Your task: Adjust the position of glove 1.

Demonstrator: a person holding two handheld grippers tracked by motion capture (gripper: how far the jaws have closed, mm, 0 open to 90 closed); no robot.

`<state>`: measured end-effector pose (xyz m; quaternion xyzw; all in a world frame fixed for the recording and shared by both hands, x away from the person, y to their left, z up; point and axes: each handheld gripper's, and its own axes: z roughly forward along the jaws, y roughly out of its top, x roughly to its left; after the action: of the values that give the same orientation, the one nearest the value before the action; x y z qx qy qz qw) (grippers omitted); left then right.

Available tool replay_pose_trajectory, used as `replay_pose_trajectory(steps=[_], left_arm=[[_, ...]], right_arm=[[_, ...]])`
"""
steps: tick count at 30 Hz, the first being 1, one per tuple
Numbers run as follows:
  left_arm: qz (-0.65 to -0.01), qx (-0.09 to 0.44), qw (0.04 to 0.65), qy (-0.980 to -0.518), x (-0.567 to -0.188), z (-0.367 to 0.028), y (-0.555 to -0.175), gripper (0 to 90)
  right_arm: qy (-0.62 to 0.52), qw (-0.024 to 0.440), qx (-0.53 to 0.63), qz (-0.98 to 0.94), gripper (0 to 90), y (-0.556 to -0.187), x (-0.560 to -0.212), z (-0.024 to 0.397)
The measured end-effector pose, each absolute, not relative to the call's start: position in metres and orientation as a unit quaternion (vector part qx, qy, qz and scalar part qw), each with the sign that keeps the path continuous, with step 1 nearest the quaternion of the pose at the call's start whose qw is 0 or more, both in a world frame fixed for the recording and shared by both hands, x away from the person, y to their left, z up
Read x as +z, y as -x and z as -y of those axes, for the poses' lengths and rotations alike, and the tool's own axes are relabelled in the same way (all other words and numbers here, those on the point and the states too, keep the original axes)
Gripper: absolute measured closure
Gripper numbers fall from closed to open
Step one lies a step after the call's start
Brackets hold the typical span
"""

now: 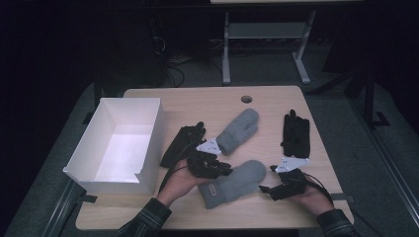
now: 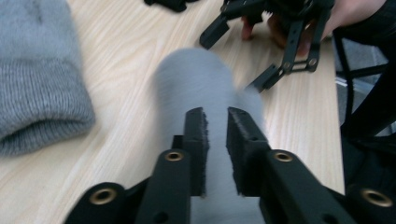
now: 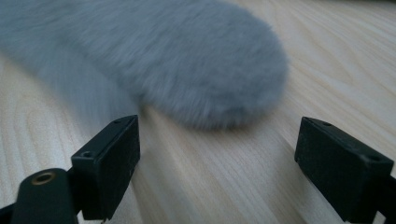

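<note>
Beside the white box, the left tool pinches the near grey mitten on the worktop; the right tool is spread. Nothing is in the box yet.

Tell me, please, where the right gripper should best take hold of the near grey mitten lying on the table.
Probably the rounded fingertip end of the near grey mitten, which lies flat and points toward the right gripper. Its jaws stand open just short of that end in the right gripper view, so a low approach from the person's right should pinch the soft fabric there.
</note>
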<state>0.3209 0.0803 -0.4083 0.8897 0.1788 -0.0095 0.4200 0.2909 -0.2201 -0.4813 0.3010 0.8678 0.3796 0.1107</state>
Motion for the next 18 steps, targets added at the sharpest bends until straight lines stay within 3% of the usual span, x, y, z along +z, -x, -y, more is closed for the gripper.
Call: replay_pose_trajectory(steps=[4,13,14,16,18], left_arm=[[-0.182,-0.005,0.409,-0.894,-0.41,-0.083,-0.318,88.6],[-0.225,0.013,0.362,-0.904,-0.43,-0.118,-0.311,88.2],[-0.234,0.014,0.362,-0.902,-0.433,-0.123,-0.309,88.0],[-0.237,0.021,0.357,-0.903,-0.433,-0.13,-0.307,87.8],[-0.24,0.027,0.356,-0.903,-0.432,-0.135,-0.305,87.9]], right_arm=[[-0.302,0.111,0.38,-0.867,14.1,-0.29,-0.481,0.222],[-0.305,0.113,0.379,-0.867,14.8,-0.29,-0.481,0.222],[-0.307,0.114,0.379,-0.866,16.8,-0.291,-0.481,0.222],[-0.316,0.115,0.368,-0.867,32.2,-0.292,-0.477,0.222],[-0.322,0.108,0.354,-0.871,42.0,-0.293,-0.471,0.222]])
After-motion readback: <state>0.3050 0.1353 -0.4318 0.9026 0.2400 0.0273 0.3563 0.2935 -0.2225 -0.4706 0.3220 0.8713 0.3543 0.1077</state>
